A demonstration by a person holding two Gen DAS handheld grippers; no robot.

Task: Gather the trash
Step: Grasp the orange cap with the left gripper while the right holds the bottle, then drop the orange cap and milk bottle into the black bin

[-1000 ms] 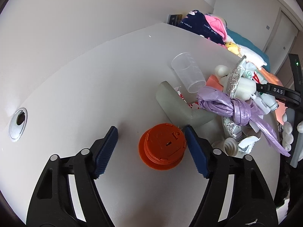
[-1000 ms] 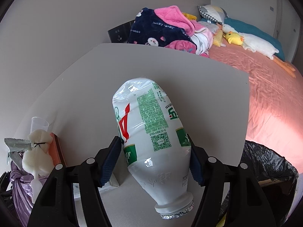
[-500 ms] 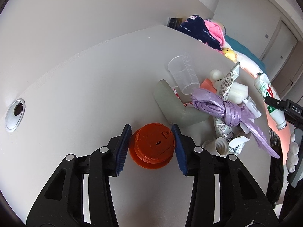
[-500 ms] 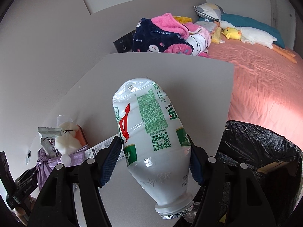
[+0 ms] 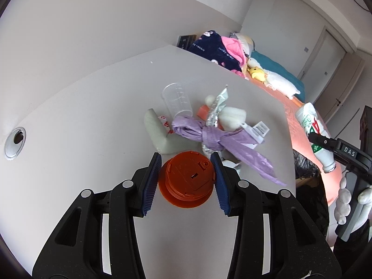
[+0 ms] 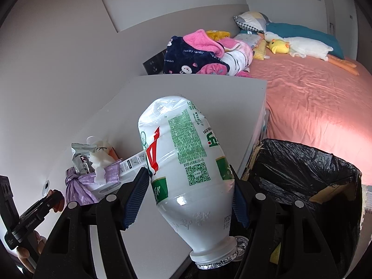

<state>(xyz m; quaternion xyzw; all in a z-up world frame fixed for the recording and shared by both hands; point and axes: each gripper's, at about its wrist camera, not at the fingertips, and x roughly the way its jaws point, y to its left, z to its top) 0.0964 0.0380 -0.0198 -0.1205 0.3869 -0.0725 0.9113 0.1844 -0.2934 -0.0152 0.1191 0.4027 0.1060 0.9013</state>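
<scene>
Item, right gripper (image 6: 189, 197): clenched on a white plastic bottle (image 6: 186, 162), neck down, at frame centre, just left of the black-lined bin (image 6: 309, 162) that fills the lower right; bottle judged about to go in, not yet in. Item, left gripper (image 5: 186, 183): pads pressed to both sides of an orange round lid (image 5: 187, 181) at lower centre, seemingly lifted clear of the white tabletop (image 5: 81, 116). Left to collect, in a heap at mid-frame of the left view: knotted purple bag (image 5: 209, 134), clear measuring cup (image 5: 176, 100) lying on its side, grey foam block (image 5: 158, 132), foil wrapper (image 5: 216, 109), white bits among them. Bin contents mostly hidden, some cardboard showing; task judged early to midway. Surface: plain white desk with a cable grommet (image 5: 15, 141) at the left edge. Room: bedroom, pale walls, bed with salmon-pink sheet (image 6: 313, 97) at right, piled blankets and plush duck in the upper frame
</scene>
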